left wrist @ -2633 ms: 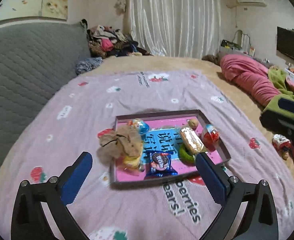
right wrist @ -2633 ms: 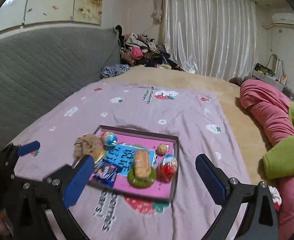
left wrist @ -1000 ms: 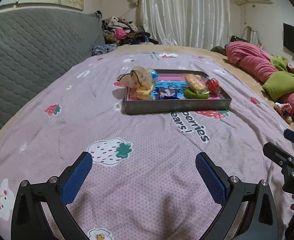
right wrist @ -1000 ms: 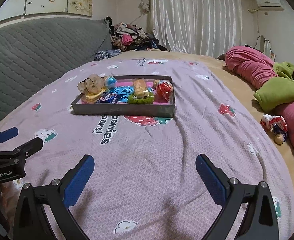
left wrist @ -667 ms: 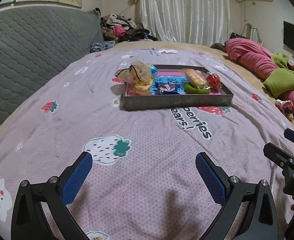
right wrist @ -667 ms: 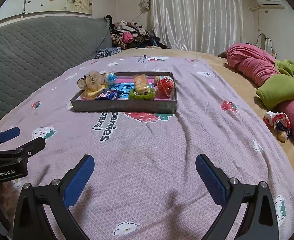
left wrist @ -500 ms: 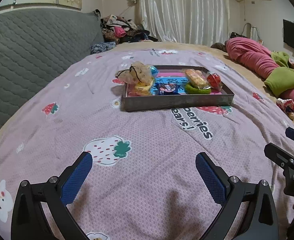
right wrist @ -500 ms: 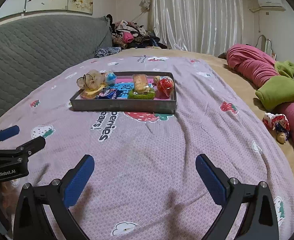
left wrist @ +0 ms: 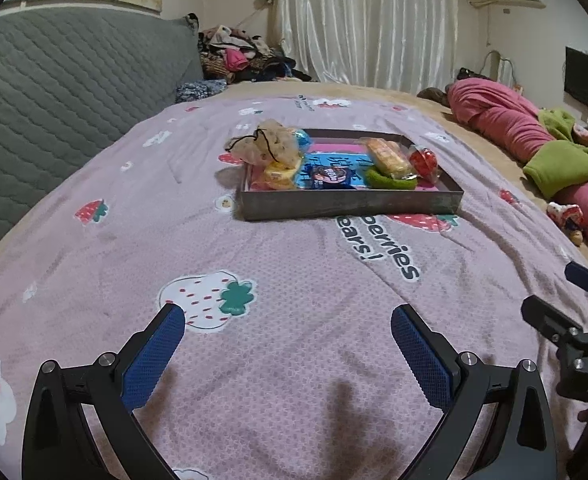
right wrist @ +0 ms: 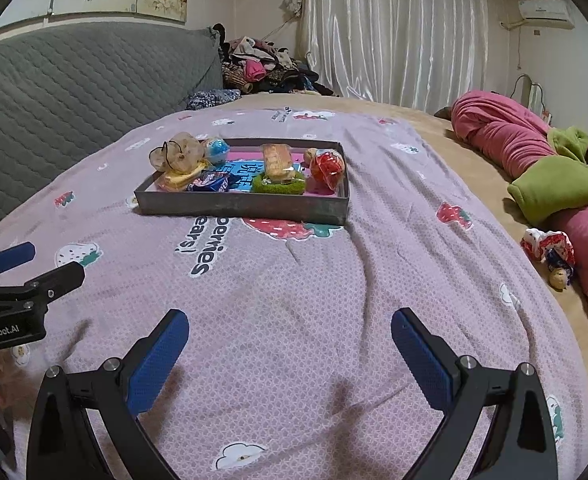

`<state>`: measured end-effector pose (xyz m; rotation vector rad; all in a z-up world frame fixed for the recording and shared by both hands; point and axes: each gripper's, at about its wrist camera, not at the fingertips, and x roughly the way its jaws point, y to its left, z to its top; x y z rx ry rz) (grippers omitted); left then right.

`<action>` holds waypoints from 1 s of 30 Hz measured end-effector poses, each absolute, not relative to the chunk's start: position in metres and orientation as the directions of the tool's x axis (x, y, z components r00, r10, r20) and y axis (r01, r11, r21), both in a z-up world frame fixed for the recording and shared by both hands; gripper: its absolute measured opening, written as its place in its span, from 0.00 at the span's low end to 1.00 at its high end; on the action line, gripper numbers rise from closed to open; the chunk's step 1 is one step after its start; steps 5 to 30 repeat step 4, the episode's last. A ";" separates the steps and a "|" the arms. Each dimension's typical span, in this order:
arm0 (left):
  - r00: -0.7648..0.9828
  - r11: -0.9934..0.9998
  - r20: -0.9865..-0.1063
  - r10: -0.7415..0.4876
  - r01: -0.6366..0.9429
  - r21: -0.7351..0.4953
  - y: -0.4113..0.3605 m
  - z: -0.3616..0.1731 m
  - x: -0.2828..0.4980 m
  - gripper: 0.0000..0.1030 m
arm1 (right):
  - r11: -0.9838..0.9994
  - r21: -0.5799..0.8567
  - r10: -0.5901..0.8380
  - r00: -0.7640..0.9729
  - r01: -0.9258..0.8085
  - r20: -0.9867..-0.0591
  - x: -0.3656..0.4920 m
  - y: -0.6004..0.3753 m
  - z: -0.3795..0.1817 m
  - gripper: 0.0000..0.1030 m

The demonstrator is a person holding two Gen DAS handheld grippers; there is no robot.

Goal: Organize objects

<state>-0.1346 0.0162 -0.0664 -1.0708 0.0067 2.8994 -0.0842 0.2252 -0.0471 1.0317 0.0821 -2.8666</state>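
Both the left gripper (left wrist: 287,322) and right gripper (right wrist: 289,326) are spread, empty, pulled back from the filled tray (right wrist: 241,202); organizing seems finished.

My left gripper (left wrist: 287,336) is a black frame with two angled arms, each ending in a blue pad with a fine knurled texture (left wrist: 153,360). Silver screw heads sit at the arm joints. My right gripper (right wrist: 289,334) is built the same way: black arms, blue textured pads (right wrist: 420,354), silver screws near the pivots. From the right wrist view I read white lettering, "GenRobot.AI", on the black body of the left unit.
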 end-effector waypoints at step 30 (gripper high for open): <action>-0.766 -0.999 -0.642 0.034 -0.046 0.003 0.019 -0.066 -0.132 1.00 | -0.994 -0.032 -0.063 -0.765 0.109 -0.641 -0.084 0.224 -0.049 0.99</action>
